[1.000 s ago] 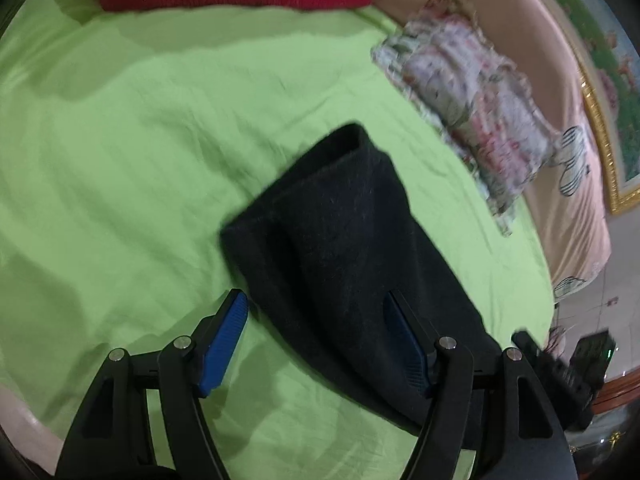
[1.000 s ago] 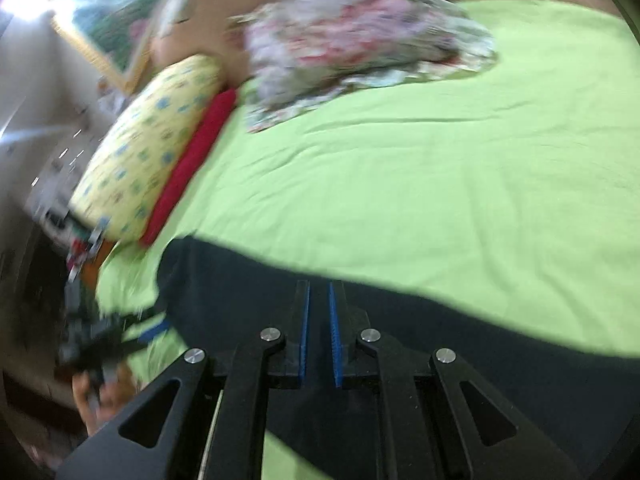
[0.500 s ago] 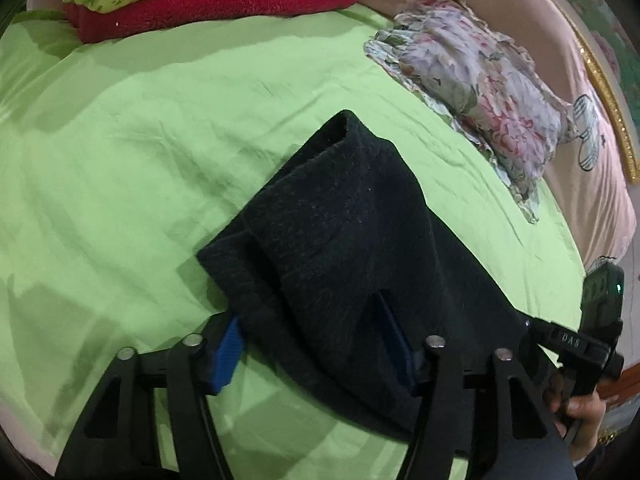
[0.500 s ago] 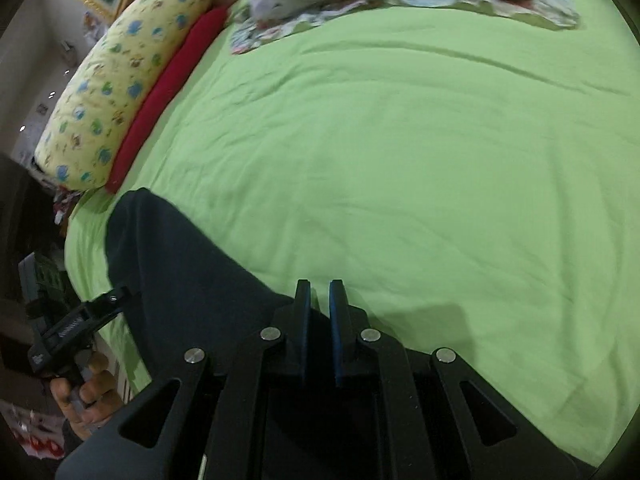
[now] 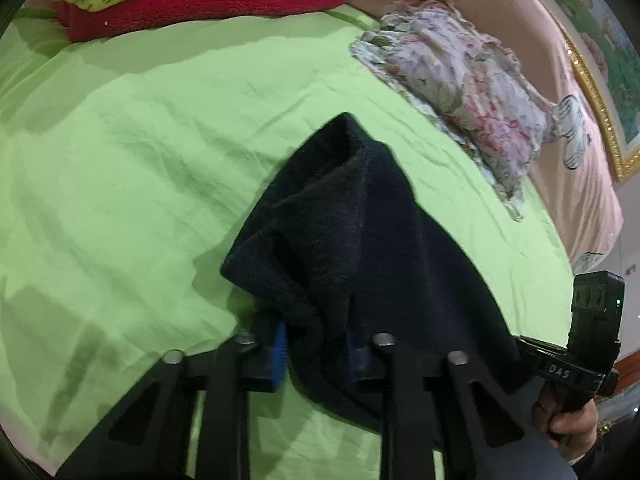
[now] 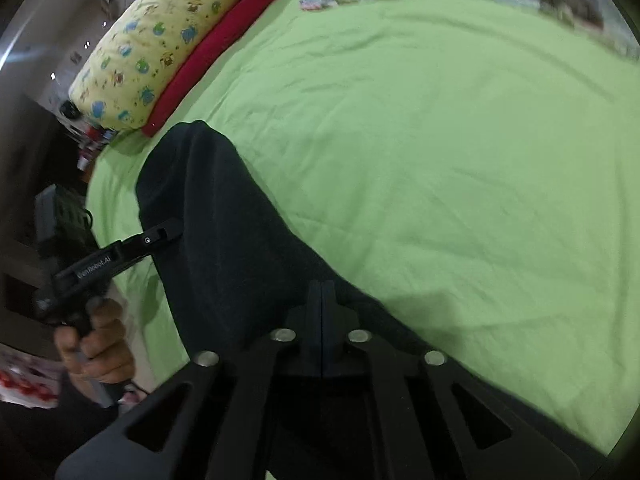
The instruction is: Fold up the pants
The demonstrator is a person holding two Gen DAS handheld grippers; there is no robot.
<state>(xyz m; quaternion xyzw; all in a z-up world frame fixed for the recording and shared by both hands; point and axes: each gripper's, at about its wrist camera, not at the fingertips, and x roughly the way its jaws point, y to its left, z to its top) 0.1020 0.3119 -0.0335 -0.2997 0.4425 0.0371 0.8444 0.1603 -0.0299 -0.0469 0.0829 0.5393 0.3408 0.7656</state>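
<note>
The dark pants [image 5: 360, 240] lie stretched across the green bed sheet [image 5: 120, 160], running from the centre of the left wrist view down to its lower right. One end is bunched up between the blue pads of the left hand-held gripper [image 5: 316, 350], whose jaws have just been closing and now pinch a thick fold of the cloth. In the right wrist view the right hand-held gripper [image 6: 322, 332] sits at lower centre, its jaws pressed fully together on the pants' edge [image 6: 248, 248], with only a thin layer between them, if any.

Both ends look gripped, so this seems the start of a fold: next, lift together and carry one end over the other, keeping the cloth taut.

Both hand-held grippers tilt downward toward the bed; a hand [image 6: 96, 344] grips the left handle at lower left.
</note>
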